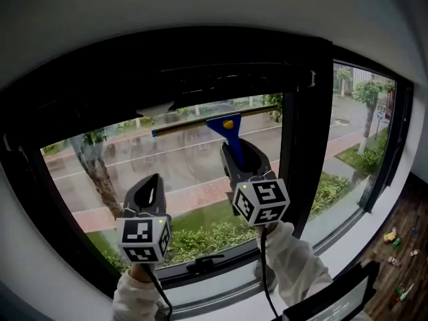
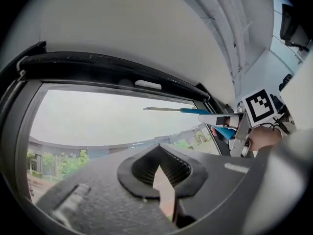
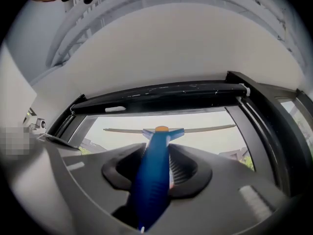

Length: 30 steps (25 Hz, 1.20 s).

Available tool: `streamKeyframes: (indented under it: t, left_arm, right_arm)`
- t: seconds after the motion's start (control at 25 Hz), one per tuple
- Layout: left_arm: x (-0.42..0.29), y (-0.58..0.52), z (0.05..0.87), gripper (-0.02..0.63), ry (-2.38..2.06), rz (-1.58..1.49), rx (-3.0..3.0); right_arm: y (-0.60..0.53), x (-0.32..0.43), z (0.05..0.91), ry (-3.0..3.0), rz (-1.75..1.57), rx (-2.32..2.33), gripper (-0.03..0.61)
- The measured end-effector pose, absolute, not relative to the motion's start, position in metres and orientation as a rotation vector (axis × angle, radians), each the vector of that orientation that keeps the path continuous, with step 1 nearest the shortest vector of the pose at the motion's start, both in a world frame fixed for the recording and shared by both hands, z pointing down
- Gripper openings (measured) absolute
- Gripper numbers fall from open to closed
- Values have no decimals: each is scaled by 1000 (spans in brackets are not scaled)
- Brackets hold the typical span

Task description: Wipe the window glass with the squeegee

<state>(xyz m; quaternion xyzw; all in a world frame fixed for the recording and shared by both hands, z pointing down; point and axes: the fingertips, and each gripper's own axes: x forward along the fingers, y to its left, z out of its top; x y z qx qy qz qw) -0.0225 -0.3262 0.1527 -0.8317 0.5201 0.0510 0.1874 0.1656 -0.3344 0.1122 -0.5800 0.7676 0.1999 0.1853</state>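
Squeegee with a blue plastic handle, an orange-yellow stud at its neck and a long thin blade [image 1: 224, 127]: we find it raised to the upper part of the window glass [image 1: 167, 162]. The blade lies crosswise just below the top rail of the black window frame [image 1: 304, 112]. In the head view its right end sits slightly higher than its left. We cannot confirm from any view whether the blade edge actually touches the pane.

The right gripper [image 1: 244, 160] is clamped on the blue handle. The right gripper view shows the squeegee [image 3: 155, 170] running up through the ribbed pads of the right gripper [image 3: 157, 160], one jaw on each side, with the head and blade standing clear beyond the jaws.

The left gripper [image 1: 148, 191] is held lower and to the left, well apart from the squeegee and pointed at the glass. In the left gripper view the jaws of the left gripper [image 2: 159, 173] are brought together with nothing between them. Only a small notch between the ribbed pads shows light. That view also shows the squeegee [image 2: 195, 111] off to the right.

White sleeves [image 1: 297, 259] cover both forearms. A black latch handle [image 1: 207, 265] lies on the lower frame rail between the two arms. Through the pane we note a road, a tree trunk [image 1: 100, 172] and a green hedge [image 1: 207, 233].
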Motion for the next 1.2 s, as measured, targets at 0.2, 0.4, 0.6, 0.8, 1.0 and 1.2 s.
streamKeyframes:
  t: [0.2, 0.4, 0.6, 0.8, 1.0, 1.2]
  left_arm:
    - [-14, -342, 120, 2, 1484, 174, -2314]
    - [0, -345, 100, 1, 1487, 185, -2292]
    - [12, -350, 90, 2, 1479, 173, -2278]
    - [20, -356, 92, 2, 1479, 171, -2279]
    - [24, -362, 100, 2, 1486, 180, -2295]
    - [25, -360, 106, 2, 1483, 194, -2306]
  right_arm:
    - [-357, 183, 79, 2130, 597, -1627, 146]
    - [-373, 205, 50, 2111, 558, -1611, 146]
    - [-386, 207, 35, 2105, 577, -1618, 146]
    - [-387, 208, 34, 2100, 604, -1622, 146]
    - [-387, 209, 44, 2106, 606, -1623, 146]
    - [-386, 209, 62, 2115, 596, -1632, 146]
